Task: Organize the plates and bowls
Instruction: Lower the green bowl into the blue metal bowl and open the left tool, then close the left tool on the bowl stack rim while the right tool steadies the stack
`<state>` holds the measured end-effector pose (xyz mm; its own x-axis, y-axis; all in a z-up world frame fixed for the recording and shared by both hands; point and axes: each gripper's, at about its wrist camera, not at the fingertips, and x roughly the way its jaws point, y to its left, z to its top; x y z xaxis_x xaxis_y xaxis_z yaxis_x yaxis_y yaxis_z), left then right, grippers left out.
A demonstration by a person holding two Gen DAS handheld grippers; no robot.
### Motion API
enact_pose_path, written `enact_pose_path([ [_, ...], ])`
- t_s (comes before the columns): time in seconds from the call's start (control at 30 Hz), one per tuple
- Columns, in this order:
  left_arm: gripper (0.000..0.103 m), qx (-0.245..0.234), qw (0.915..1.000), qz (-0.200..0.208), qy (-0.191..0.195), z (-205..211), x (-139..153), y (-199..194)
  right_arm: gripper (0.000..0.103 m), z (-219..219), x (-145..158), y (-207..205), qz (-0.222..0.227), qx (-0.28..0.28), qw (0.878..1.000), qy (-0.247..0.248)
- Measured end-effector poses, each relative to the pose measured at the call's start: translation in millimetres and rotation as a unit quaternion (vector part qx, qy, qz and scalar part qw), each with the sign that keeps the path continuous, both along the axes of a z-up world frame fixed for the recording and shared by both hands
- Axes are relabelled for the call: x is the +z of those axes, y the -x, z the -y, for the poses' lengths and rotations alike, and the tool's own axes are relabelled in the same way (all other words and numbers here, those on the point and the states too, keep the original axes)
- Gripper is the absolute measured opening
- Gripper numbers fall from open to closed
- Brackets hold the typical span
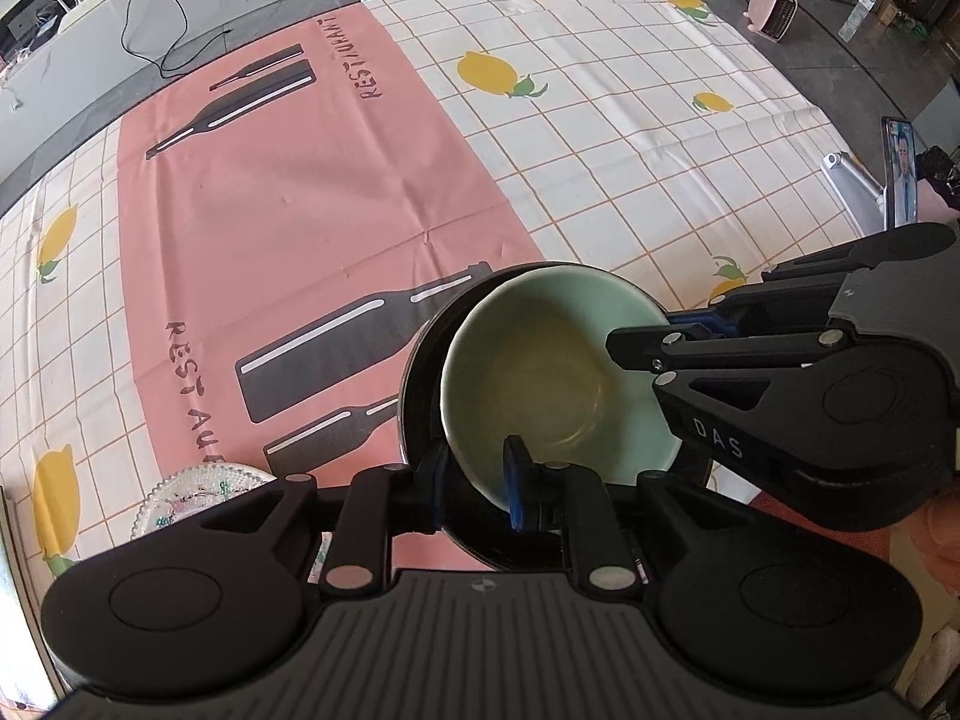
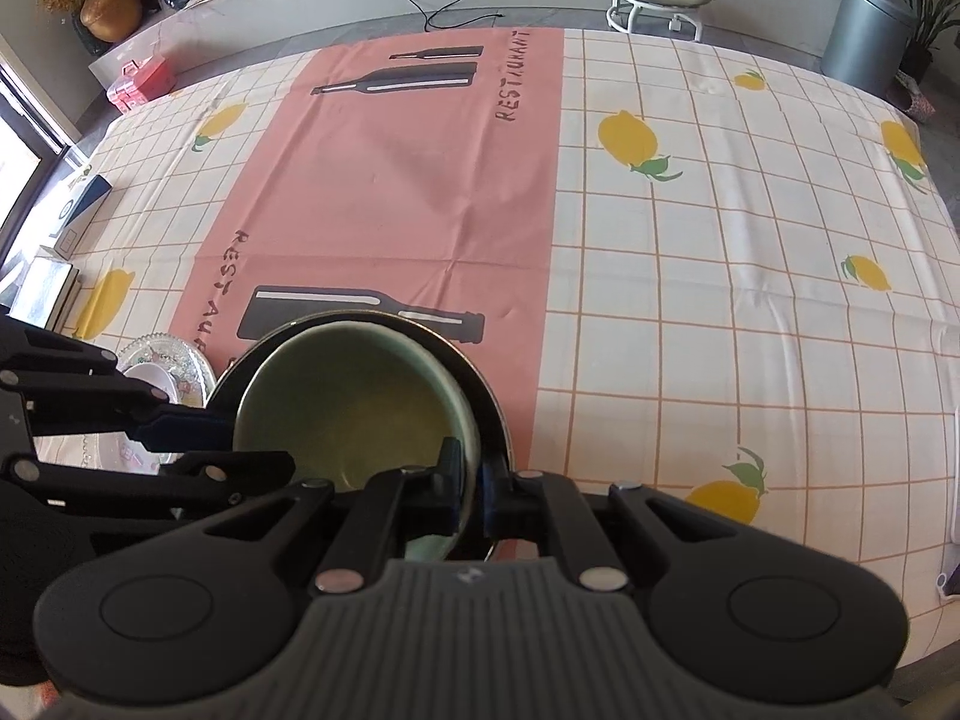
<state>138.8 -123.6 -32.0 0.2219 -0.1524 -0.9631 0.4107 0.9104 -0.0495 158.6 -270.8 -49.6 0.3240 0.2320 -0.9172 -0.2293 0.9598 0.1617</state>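
A pale green bowl sits tilted inside a dark plate near the table's front edge. My left gripper is shut on the bowl's near rim, one finger inside and one outside. My right gripper is shut on the bowl's rim at its right side, above the dark plate. In the left wrist view the right gripper comes in from the right at the bowl's edge. In the right wrist view the left gripper comes in from the left.
A clear glass patterned plate lies left of the stack, also in the right wrist view. The table carries a lemon-check cloth with a pink runner. A phone on a stand is at the right edge. Books lie at the left edge.
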Motion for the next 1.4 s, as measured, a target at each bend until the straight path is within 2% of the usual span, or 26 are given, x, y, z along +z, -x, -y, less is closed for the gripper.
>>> enact_pose_path([
  [0.3,0.027,0.003,0.9990,0.018,0.041,-12,22,-1,0.005,-7,1,0,0.007,0.015,1.000,0.020],
  [0.83,0.031,0.015,0.9976,0.028,0.062,-25,27,5,0.006,-12,16,2,0.008,0.023,0.999,0.042],
  [0.97,0.035,0.022,0.9970,0.030,0.067,-30,27,6,0.007,-11,23,4,0.016,0.022,0.999,0.041],
  [1.03,0.035,0.028,0.9968,0.031,0.068,-32,26,6,0.009,-11,28,5,0.024,0.020,0.999,0.040],
  [1.1,0.035,0.032,0.9964,0.032,0.071,-34,25,6,0.026,-11,32,8,0.040,0.019,0.998,0.046],
  [1.2,0.036,0.040,0.9950,0.036,0.084,-39,25,8,0.029,-9,42,10,0.069,0.020,0.996,0.054],
  [1.33,0.049,0.063,0.9896,0.051,0.118,-50,27,11,0.035,6,49,8,0.074,-0.006,0.997,0.024],
  [1.4,0.052,0.078,0.9856,0.066,0.134,-57,26,13,0.040,16,48,8,0.073,-0.025,0.997,0.005],
])
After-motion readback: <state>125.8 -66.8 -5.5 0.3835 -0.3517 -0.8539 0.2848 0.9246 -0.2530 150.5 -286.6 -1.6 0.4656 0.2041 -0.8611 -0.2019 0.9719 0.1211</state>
